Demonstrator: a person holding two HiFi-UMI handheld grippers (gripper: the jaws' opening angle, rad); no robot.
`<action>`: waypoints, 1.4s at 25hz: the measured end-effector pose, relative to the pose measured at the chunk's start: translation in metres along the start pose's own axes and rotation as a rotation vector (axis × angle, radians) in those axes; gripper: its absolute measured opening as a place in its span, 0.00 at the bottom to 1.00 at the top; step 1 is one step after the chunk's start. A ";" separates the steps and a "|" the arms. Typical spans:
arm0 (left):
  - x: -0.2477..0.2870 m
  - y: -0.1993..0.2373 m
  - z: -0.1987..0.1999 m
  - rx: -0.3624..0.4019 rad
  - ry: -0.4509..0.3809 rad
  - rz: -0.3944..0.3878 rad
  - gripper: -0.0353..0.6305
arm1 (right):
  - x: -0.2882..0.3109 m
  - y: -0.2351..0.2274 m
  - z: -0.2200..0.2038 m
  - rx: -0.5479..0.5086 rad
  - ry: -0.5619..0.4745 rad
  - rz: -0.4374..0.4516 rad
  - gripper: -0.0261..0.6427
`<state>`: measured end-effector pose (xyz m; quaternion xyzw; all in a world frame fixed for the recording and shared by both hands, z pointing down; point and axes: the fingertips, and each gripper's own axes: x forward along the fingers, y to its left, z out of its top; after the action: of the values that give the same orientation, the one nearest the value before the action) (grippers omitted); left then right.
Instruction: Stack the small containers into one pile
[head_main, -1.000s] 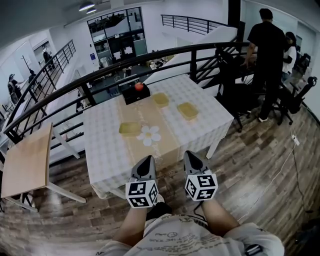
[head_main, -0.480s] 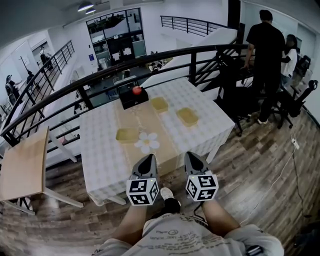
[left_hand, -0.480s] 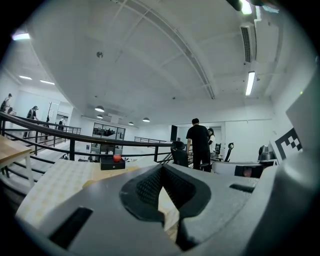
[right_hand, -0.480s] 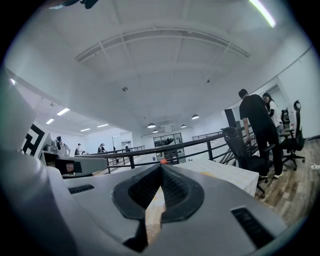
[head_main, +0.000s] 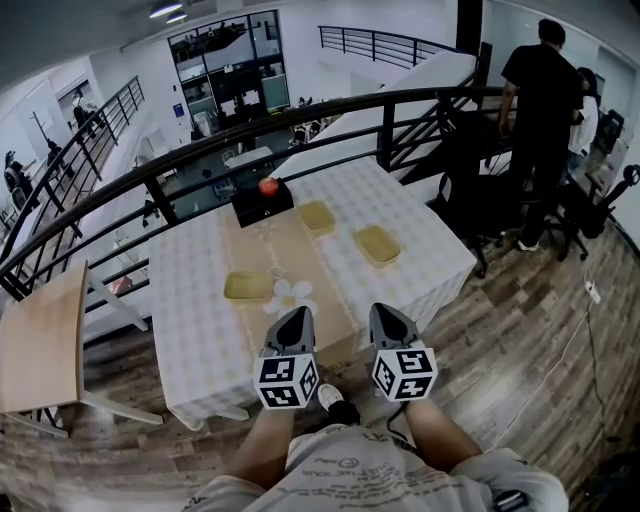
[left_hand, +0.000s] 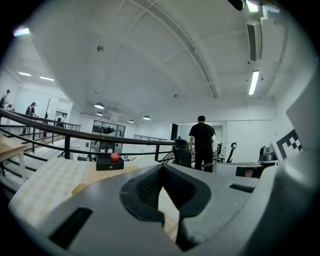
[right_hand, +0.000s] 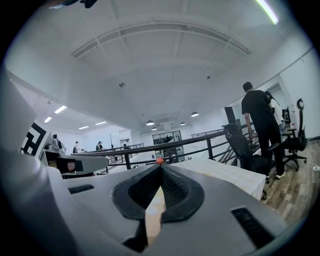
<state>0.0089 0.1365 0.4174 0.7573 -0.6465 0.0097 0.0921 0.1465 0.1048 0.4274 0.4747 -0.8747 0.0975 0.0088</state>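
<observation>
- Mezzanine floor with a railing, from the head view: a cloth-covered table (head_main: 200, 330) stands just ahead of both tongs, with three small containers spread apart on it (nothing is stacked yet).
  - The nearest container (head_main: 248, 287) lies ahead and a little left of the left tongs (head_main: 293, 320), its long side running across their line.
  - The right container (head_main: 377, 244) sits straight ahead of the right tongs (head_main: 386, 316).
  - The far container (head_main: 318, 216) lies beyond, between the two lines, near a black box (head_main: 262, 203).
  - I judge the left tongs better placed for the nearest container.
- Left gripper view: the jaws meet tip to tip with nothing between them. A yellow edge of the nearest container (left_hand: 78, 188) shows just left of them.
- Right gripper view: the jaws are pressed together and empty. The tabletop stretches ahead, and the jaws hide the containers.
</observation>
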 end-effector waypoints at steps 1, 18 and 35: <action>0.010 0.003 0.002 -0.003 0.003 -0.001 0.06 | 0.009 -0.004 0.002 0.001 0.002 0.000 0.04; 0.164 0.082 0.029 -0.031 0.046 0.018 0.06 | 0.186 -0.041 0.026 -0.011 0.060 0.038 0.04; 0.235 0.172 0.036 -0.102 0.078 0.126 0.06 | 0.334 -0.035 0.015 0.005 0.216 0.128 0.04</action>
<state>-0.1249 -0.1240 0.4357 0.7084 -0.6885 0.0121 0.1548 -0.0068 -0.1927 0.4541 0.4048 -0.8969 0.1504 0.0955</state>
